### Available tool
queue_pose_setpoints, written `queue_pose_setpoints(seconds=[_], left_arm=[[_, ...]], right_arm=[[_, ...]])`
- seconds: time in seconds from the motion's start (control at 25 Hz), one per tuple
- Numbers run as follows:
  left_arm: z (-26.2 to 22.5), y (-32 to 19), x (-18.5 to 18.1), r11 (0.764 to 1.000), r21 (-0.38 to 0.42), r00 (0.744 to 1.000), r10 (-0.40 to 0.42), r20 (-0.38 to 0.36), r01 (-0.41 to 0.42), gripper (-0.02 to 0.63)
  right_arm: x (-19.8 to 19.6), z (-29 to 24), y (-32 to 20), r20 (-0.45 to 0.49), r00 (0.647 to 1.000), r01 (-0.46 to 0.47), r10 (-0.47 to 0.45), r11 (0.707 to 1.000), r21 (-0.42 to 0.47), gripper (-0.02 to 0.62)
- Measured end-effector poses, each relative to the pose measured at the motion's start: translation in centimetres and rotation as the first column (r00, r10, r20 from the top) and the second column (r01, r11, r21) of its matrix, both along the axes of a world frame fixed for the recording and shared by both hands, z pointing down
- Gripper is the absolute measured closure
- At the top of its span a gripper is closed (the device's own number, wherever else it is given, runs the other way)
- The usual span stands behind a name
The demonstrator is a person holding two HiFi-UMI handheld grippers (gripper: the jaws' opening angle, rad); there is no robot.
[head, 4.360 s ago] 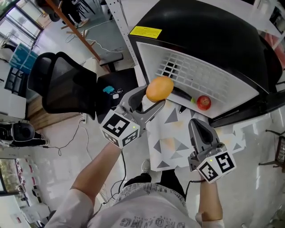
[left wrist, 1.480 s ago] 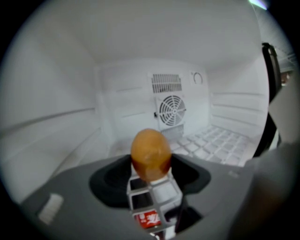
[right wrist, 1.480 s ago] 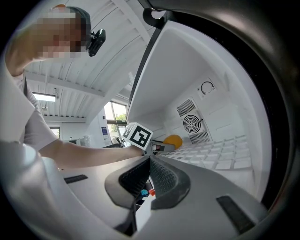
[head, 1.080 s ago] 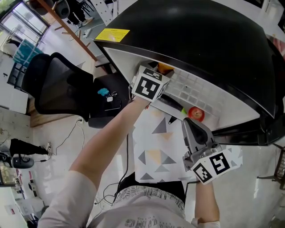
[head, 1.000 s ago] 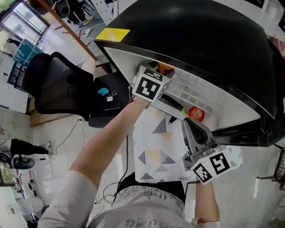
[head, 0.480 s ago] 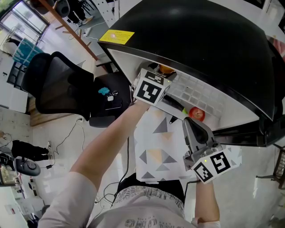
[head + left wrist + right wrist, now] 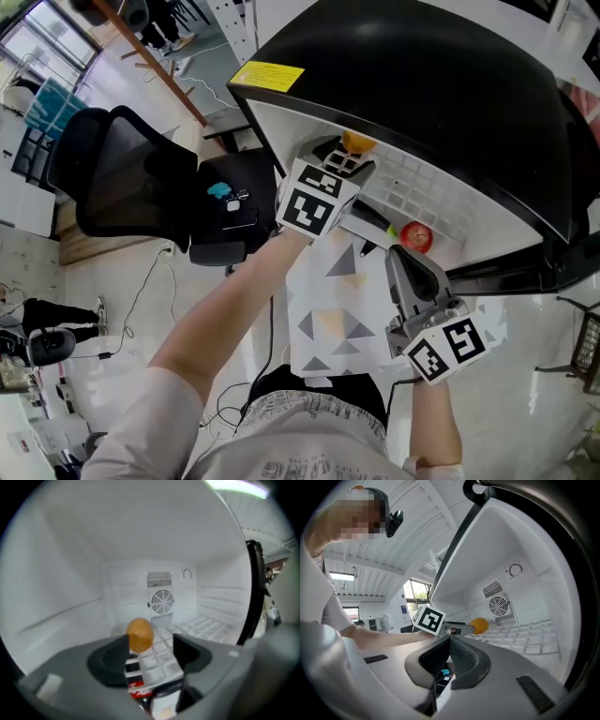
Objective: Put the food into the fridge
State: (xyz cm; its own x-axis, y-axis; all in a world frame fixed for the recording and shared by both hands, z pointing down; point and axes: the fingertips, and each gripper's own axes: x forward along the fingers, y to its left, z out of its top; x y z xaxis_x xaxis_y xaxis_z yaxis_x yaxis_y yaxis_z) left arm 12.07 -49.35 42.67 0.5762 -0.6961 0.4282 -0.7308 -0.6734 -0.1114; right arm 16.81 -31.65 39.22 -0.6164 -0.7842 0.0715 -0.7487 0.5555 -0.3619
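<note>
White fridge (image 7: 422,75) cavity, door open, wire shelf (image 7: 206,627) running back to the fan grille at the fridge's rear wall. Orange fruit (image 7: 139,634) sits on that shelf inside the fridge, toward its hinge-side wall and short of the grille. Left tool (image 7: 151,651) is spread: the jaws have just been opening, then eased in a touch. Nothing is between them; the fruit lies just past the tips, nearer the left one, and the pads aren't pressing on it. A red fruit (image 7: 415,236) rests at the fridge's front lip.

Right tool (image 7: 450,641) is pressed together and empty, level, outside the fridge over the patterned tabletop (image 7: 337,309).

Step, as I read it: placement of the orange fruit is done and I'm at the release/retreat point.

Next move: back the left tool straight out of the fridge, keeping it spread so a tip doesn't nudge the fruit and roll it on the wire. Then find any food outside the fridge; I see none on the tabletop from here.
</note>
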Motion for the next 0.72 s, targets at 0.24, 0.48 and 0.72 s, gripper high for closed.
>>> queue_pose_setpoints(seconds=[0.24, 0.48, 0.72], left_arm=[[-1.1, 3.0, -0.8, 0.999, 0.022, 0.999, 0.033, -0.036, -0.032, 0.383], [-2.0, 5.9, -2.5, 0.998, 0.039, 0.993, 0.057, -0.101, -0.054, 0.455], [-2.9, 9.0, -4.8, 0.994, 0.074, 0.986, 0.094, -0.136, -0.084, 0.52]], right_arm=[[-0.9, -1.4, 0.9, -0.016, 1.0, -0.017, 0.017, 1.0, 0.008, 0.603], [-2.9, -2.8, 2.0, -0.032, 0.999, -0.028, 0.029, 0.999, 0.017, 0.603], [-5.1, -3.5, 3.3, -0.055, 0.997, -0.046, 0.047, 0.999, 0.017, 0.603]])
